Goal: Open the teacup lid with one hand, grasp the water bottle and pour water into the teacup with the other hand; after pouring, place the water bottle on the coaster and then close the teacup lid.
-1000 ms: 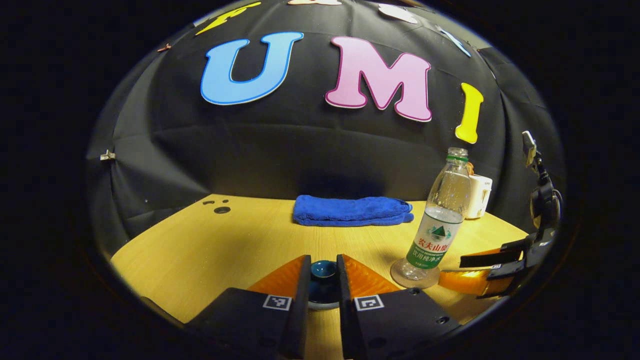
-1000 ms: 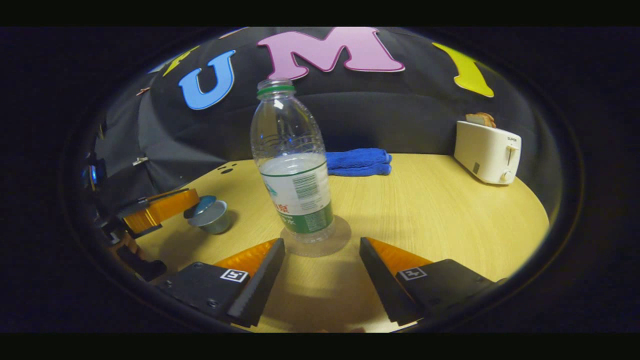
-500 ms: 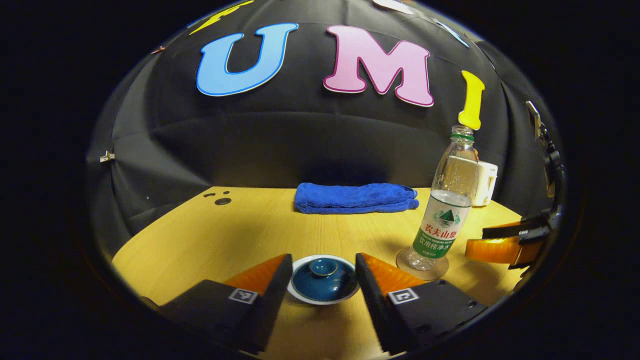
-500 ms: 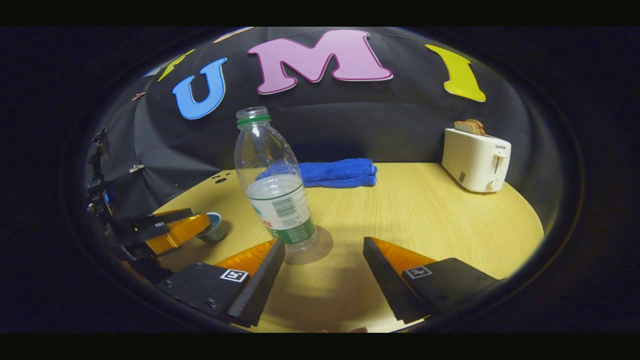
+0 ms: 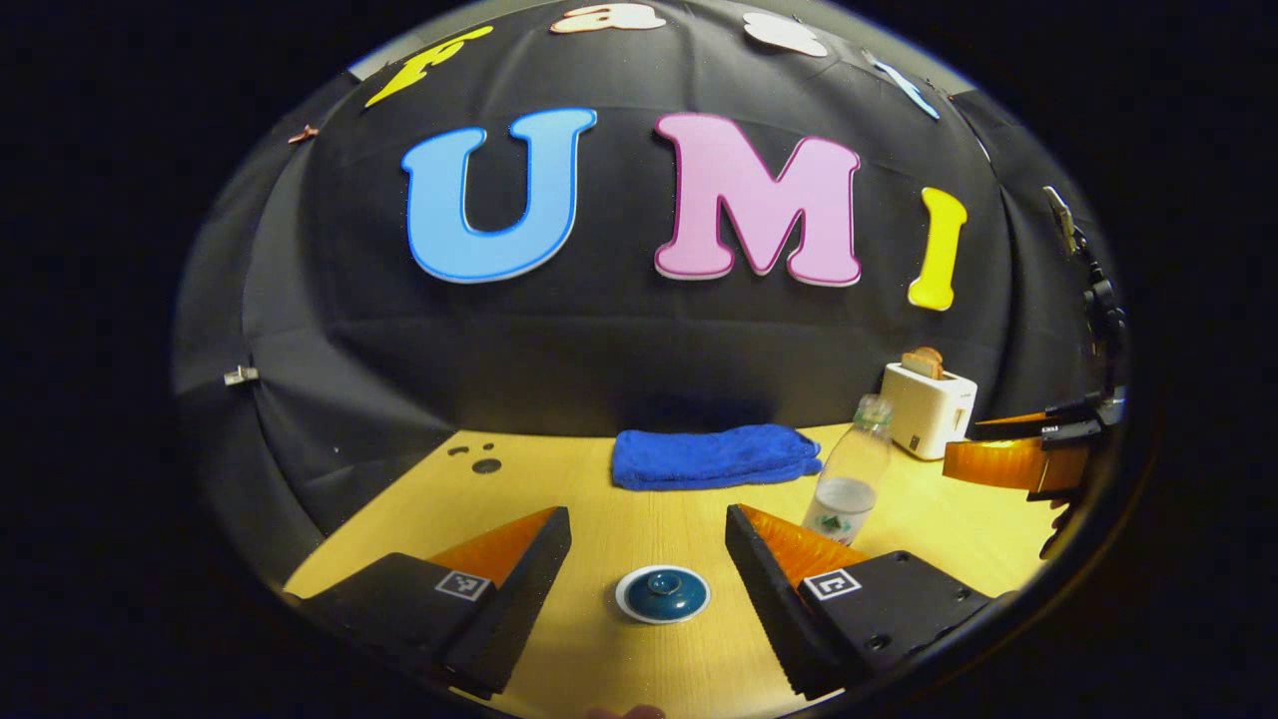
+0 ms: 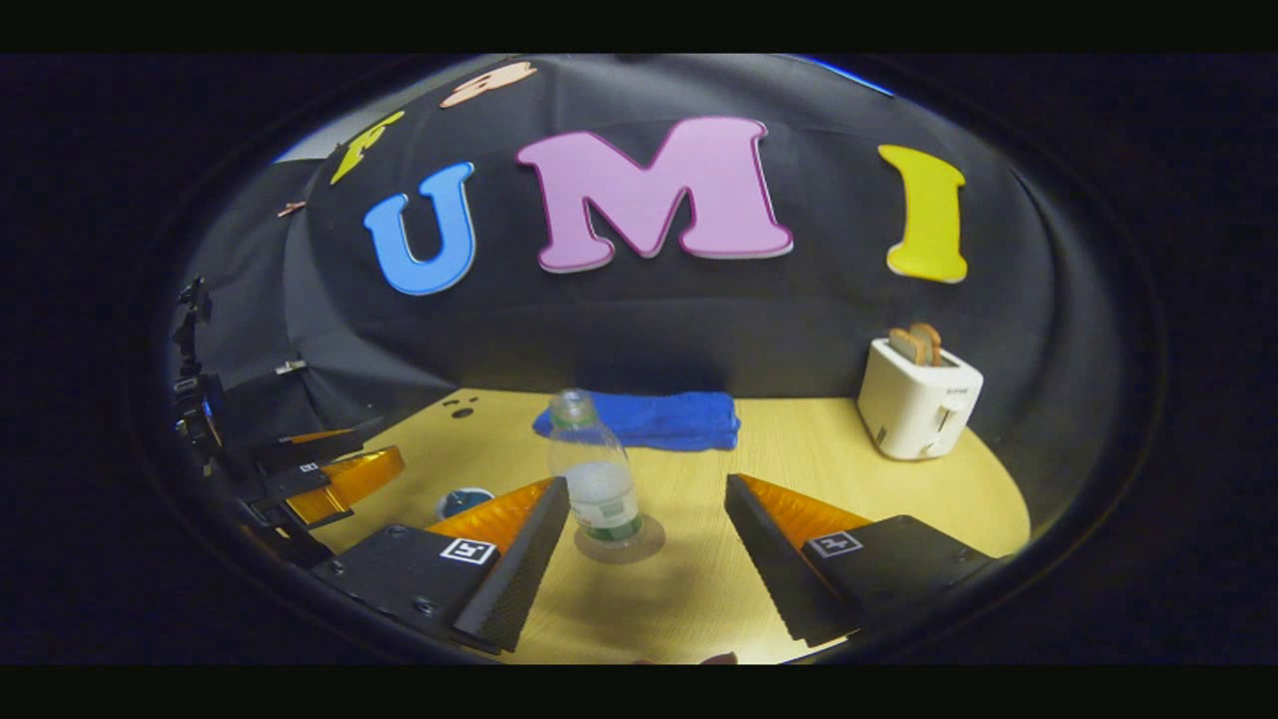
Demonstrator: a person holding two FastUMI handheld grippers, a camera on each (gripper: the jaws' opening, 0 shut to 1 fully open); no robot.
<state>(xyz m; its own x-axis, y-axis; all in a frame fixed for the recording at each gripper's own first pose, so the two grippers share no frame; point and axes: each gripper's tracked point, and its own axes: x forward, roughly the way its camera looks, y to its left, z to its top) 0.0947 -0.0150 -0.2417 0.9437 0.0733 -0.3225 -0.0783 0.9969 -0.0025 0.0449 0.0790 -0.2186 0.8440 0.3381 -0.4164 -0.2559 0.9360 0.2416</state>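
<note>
The teacup with its dark blue lid [image 5: 662, 593] on stands on the wooden table [image 5: 559, 479], below and between the fingers of my left gripper [image 5: 647, 544], which is open and raised above it. The clear water bottle [image 6: 597, 481], capless and about half full, stands upright on a round clear coaster [image 6: 639, 544]. My right gripper [image 6: 644, 519] is open, pulled back from the bottle, nothing between its fingers. In the right gripper view the lidded teacup [image 6: 463, 500] peeks out at left beside the left gripper [image 6: 329, 479]. The bottle [image 5: 847, 484] stands right of the teacup.
A folded blue towel [image 5: 714, 456] lies at the back of the table. A white toaster [image 6: 917, 399] with toast in it stands at the back right. Small holes [image 5: 479, 461] mark the table's back left.
My left gripper let go of the lid, opened and drew up and back from the teacup. My right gripper also backed away from the bottle, which now looks much smaller.
</note>
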